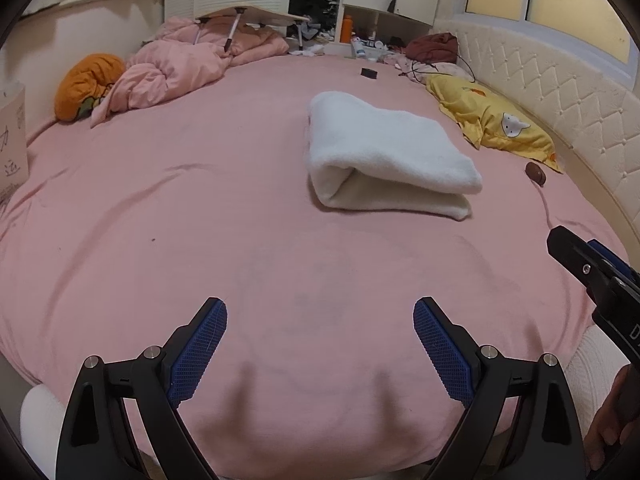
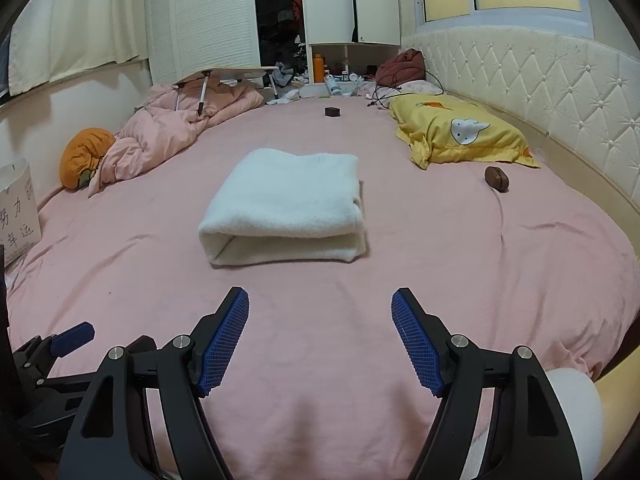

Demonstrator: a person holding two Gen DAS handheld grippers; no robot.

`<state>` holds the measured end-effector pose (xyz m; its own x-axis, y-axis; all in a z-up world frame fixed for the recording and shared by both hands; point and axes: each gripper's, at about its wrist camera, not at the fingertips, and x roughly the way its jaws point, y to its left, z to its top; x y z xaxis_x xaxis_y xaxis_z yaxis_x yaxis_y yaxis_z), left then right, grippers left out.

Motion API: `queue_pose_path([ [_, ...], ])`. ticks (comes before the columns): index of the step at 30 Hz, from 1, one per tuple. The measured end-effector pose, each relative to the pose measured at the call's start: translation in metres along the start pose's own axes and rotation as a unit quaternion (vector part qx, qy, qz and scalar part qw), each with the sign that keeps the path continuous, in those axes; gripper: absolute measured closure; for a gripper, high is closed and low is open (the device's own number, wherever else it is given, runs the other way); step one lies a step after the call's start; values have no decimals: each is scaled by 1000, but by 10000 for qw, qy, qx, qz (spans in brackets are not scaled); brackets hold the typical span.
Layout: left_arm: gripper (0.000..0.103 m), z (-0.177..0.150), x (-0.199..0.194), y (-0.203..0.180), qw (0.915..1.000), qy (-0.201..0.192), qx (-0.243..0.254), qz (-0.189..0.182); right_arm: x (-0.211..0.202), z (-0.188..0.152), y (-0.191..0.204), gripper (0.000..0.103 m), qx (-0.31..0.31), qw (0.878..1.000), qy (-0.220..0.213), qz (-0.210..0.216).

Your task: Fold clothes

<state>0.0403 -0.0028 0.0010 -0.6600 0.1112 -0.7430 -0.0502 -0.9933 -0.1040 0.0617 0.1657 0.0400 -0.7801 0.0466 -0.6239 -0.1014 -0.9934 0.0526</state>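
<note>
A white fleecy garment (image 1: 384, 152) lies folded into a thick rectangle in the middle of the pink bed (image 1: 180, 240). It also shows in the right wrist view (image 2: 288, 208), straight ahead. My left gripper (image 1: 320, 312) is open and empty, held over the near edge of the bed, well short of the garment. My right gripper (image 2: 320, 304) is open and empty too, closer to the garment's near folded edge. The right gripper shows at the right edge of the left view (image 1: 592, 268); the left gripper shows at the lower left of the right view (image 2: 64, 340).
A yellow pillow (image 2: 460, 136) and a small brown object (image 2: 496, 178) lie right, by the padded headboard (image 2: 560, 92). A pink duvet (image 2: 168, 132), orange cushion (image 2: 84, 152) and folding table (image 2: 228, 76) are far left. A small black box (image 2: 332, 111) sits far back.
</note>
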Motion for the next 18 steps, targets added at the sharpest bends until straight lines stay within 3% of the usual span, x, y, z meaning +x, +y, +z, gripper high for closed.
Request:
queue_pose_path([
  [7,7,-2,13,-5,9997,208,146,72,6,1,1,29,13,9999,105,54],
  [18,4,25,31,-5,9992,-9,192,347,19,0,0,29,96,9994,292,155],
])
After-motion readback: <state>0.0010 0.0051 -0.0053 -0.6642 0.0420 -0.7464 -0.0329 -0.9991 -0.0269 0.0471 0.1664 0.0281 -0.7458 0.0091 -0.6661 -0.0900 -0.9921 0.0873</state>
